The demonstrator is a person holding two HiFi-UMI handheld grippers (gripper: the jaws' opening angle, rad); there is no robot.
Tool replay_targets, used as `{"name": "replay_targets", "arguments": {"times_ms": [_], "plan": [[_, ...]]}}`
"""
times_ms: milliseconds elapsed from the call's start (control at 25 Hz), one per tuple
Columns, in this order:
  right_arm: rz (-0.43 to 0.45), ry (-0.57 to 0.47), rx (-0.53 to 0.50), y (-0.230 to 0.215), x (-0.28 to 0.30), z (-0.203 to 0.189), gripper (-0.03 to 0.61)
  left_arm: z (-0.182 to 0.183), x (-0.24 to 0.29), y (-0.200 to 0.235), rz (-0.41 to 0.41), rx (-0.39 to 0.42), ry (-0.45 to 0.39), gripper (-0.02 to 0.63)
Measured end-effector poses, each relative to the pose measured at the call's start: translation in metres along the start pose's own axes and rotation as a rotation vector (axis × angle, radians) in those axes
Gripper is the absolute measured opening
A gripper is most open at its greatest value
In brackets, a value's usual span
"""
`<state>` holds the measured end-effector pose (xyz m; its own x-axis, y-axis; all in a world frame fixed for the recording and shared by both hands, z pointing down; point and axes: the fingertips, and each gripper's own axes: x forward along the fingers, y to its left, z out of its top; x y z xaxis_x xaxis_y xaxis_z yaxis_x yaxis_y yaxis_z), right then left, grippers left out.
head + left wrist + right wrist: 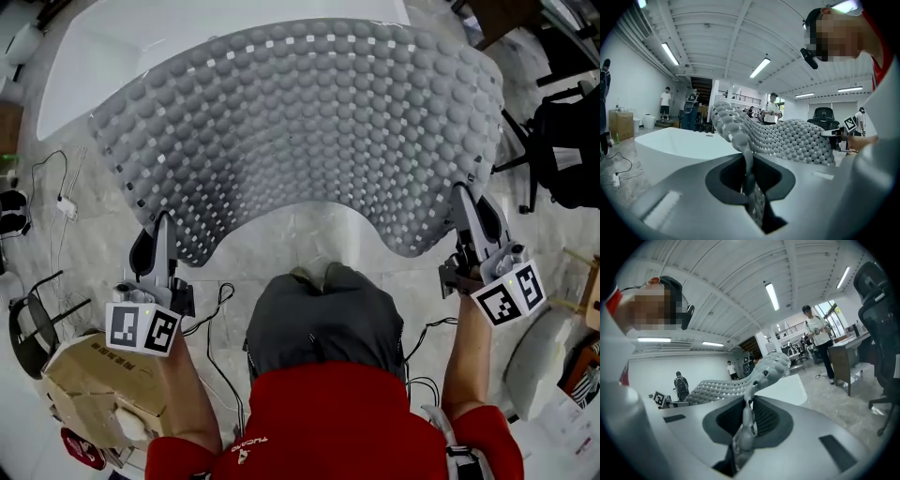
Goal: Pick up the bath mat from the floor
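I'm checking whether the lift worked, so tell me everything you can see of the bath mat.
The bath mat is grey, apparently soft rubber, covered in rows of rounded bumps with small square holes between them. It hangs spread wide between the two grippers, sagging and rippled. The left gripper is shut on its near left corner, the right gripper on its near right corner. Its near edge curves inward in the middle.
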<state>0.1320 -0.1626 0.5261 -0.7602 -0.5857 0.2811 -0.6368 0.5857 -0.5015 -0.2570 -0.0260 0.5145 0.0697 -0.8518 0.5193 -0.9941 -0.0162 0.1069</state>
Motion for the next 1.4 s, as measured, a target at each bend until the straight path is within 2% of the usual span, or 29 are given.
{"name": "replay_targets", "arguments": {"times_ms": [120,320,440,520,720,1120,1400], "plan": [[-0.006,0.016,0.018,-0.002,-0.006,0.001,0.041,0.001,-0.004,-0.006,-0.005,-0.016,0.022,0.038],[-0.015,0.01,-0.033,0.013,-0.017,0.028,0.041,0.009,-0.01,-0.011,-0.034,-0.067,-0.019,0.038],[-0.007,0.01,-0.113,0.018,-0.008,0.035,0.041,-0.01,0.005,-0.007,-0.051,-0.127,-0.1,0.038],[-0.002,0.007,-0.147,0.019,0.0,0.033,0.041,-0.022,0.01,0.001,-0.056,-0.145,-0.116,0.038],[0.0,0.001,-0.061,0.02,0.008,0.013,0.041,-0.018,0.002,0.016,-0.046,-0.123,-0.049,0.038],[0.036,-0.05,-0.08,0.02,0.003,0.029,0.04,-0.005,0.0,0.007,-0.056,-0.106,-0.102,0.038],[0.037,-0.063,-0.084,0.02,-0.002,0.025,0.039,-0.005,-0.001,0.0,-0.077,-0.1,-0.122,0.038]]}}
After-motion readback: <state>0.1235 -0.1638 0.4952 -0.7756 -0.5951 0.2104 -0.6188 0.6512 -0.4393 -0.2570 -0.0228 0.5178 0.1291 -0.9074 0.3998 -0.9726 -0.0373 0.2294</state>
